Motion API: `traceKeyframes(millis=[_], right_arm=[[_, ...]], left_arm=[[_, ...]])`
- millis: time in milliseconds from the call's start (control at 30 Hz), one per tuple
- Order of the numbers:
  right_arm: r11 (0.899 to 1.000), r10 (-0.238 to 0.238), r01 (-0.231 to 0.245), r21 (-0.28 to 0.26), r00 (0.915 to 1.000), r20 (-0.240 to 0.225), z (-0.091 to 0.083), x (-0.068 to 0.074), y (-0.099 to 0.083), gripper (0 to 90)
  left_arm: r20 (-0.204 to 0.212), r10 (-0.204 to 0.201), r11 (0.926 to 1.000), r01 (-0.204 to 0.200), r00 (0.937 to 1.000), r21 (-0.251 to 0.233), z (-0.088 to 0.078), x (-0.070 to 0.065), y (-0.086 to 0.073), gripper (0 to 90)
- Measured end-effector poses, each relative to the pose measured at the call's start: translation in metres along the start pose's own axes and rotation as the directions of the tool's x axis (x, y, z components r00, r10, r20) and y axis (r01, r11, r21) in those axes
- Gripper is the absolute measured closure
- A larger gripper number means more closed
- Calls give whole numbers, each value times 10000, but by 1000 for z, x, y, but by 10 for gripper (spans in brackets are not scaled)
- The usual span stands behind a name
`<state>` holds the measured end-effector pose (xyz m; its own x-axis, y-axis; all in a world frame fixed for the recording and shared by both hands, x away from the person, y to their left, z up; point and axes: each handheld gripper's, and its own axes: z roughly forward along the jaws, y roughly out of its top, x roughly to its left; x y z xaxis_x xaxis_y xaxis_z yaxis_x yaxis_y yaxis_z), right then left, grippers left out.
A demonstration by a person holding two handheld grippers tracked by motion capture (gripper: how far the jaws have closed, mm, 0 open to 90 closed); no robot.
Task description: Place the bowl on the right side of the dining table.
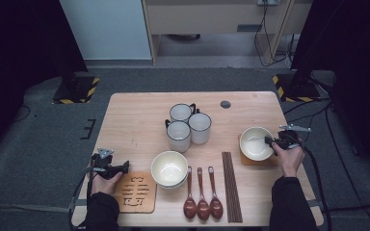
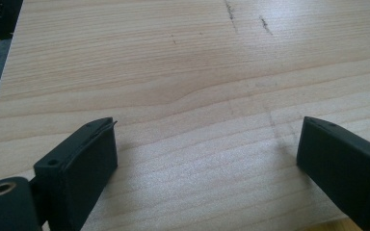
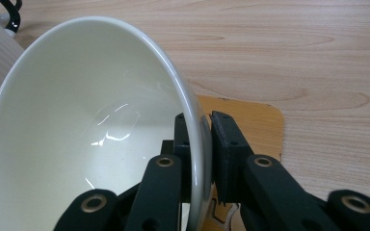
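A white bowl sits over a wooden coaster at the table's right side. My right gripper is shut on its right rim; in the right gripper view one jaw is inside the white bowl and one outside, pinching the wall at my right gripper, with the coaster beneath. My left gripper rests at the table's left edge, above a carved wooden coaster. Its jaws stand wide apart over bare wood, as the left gripper view shows, holding nothing.
Another white bowl stands at the front centre. Three white mugs cluster behind it. Three dark red spoons and a bundle of dark chopsticks lie at the front. A round hole marks the far table.
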<state>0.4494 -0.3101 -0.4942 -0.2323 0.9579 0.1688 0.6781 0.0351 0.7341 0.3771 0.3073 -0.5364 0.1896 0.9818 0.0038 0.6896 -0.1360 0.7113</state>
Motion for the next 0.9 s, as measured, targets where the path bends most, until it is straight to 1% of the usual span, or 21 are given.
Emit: traceKeyframes(millis=[267, 400, 467, 500, 567, 733, 800, 900], right_arm=[[10000, -30, 30, -34, 10000, 95, 2, -1, 0, 820], [9996, -168, 176, -209, 9991, 392, 2, -4, 1, 825], [9999, -125, 128, -67, 9987, 494, 4, -6, 0, 829], [9999, -99, 98, 31, 9989, 457, 5, -7, -1, 829], [9999, 103, -103, -1, 9992, 376, 6, -9, -2, 829], [10000, 62, -62, 4, 9990, 438, 5, -10, -2, 828], [9999, 42, -49, 133, 9987, 499, 6, -11, -3, 826], [9999, 81, -84, 78, 9990, 429, 6, -12, -4, 824]], left_arm=[[-3, -1, 10000, 1, 10000, -3, 0, 0, 0, 60], [0, -1, 10000, 1, 10000, -1, 0, 0, 0, 60], [0, 2, 10000, -2, 10000, 0, 0, 0, 0, 59], [2, -2, 10000, 2, 10000, -5, 0, 0, 0, 60], [-3, -4, 10000, 4, 10000, -3, 0, 0, 0, 60], [-3, -1, 10000, 1, 10000, -3, 0, 0, 0, 60], [0, -1, 10000, 1, 10000, -1, 0, 0, 0, 60], [4, -2, 10000, 2, 10000, -4, 0, 0, 0, 60]])
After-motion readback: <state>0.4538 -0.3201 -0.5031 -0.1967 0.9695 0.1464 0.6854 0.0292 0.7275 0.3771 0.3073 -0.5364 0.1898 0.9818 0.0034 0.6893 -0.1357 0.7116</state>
